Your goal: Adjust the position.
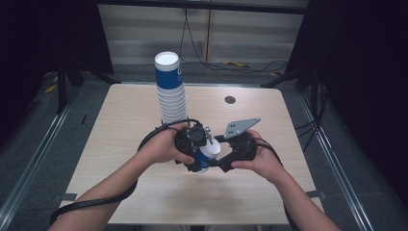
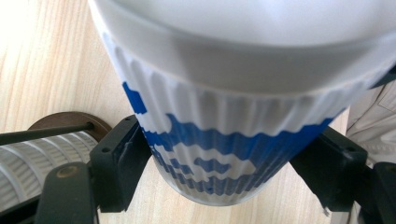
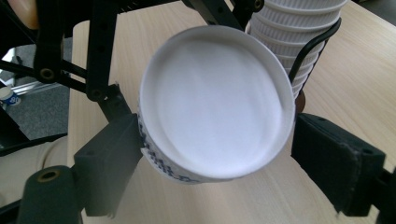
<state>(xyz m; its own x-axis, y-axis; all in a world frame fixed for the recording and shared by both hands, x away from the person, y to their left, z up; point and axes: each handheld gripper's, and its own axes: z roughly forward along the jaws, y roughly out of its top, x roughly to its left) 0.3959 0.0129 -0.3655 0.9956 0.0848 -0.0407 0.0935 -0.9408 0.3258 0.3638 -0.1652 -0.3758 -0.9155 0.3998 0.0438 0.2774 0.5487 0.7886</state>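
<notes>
Single blue/white ribbed paper cup [image 1: 208, 153] is held off the table [image 1: 120, 159], over its middle toward the near edge, tilted w/ its open mouth toward the right gripper [image 1: 223, 161]. Left gripper [image 1: 198, 156] pinches it: both jaws press the cup's lower wall in the left gripper view. Right gripper's jaws are spread either side of the rim [image 3: 261, 70]; contact can't tell. Tall cup stack [image 1: 171, 89] stands upright just behind, toward the far edge.
</notes>
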